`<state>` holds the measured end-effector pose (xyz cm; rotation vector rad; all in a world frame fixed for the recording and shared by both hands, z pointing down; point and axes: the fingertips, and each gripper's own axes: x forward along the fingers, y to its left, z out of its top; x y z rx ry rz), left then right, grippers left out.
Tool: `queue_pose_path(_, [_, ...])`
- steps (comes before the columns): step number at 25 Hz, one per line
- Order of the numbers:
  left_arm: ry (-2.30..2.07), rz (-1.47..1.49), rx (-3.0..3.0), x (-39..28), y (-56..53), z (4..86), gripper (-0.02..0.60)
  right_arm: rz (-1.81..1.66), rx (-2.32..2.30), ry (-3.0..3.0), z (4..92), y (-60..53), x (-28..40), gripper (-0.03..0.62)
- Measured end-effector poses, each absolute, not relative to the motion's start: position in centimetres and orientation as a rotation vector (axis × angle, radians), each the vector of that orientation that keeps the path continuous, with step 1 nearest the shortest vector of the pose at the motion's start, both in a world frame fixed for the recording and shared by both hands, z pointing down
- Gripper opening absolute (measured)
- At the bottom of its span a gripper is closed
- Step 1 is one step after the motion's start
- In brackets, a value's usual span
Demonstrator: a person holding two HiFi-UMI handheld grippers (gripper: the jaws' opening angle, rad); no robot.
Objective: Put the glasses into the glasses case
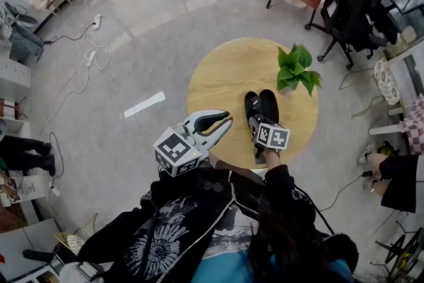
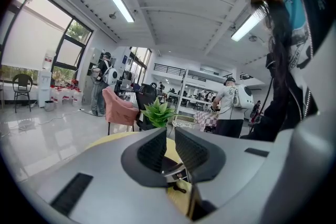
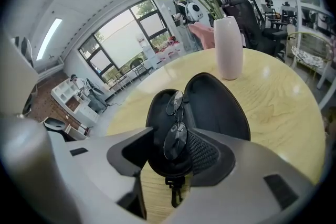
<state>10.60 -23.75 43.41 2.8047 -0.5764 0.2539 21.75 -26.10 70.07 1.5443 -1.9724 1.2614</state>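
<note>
Glasses (image 3: 176,131): already lying inside the open glasses case (image 3: 220,107), directly between the jaws of the right hand-held gripper (image 3: 170,136), in the shell half just left of the hinge. Jaws there spread wide, pads seemingly not pressing on the frame.

Left hand-held gripper (image 2: 168,131): off to the side, empty, jaws close together with only a narrow slit.

Probably the release step, placing almost finished. Next: draw the right hand-held gripper back without catching the thin frame, then likely fold the far half over.

Round dark glossy lenses, thin wire frame, arms apparently folded. Black oval clamshell with matte lining and a small zipper pull hanging toward the right hand-held gripper. Pale wood-grain desk (image 3: 283,102) below; smooth white vase (image 3: 229,47) beyond.
</note>
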Motion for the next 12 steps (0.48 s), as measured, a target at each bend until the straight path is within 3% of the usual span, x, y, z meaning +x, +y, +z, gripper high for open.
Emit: queue_pose_path(12, [-0.493, 0.242, 2.817, 10.9, -22.5, 43.3, 0.046, 1.17, 1.647, -2.007, 66.7, -24.8, 22.9, 0.199])
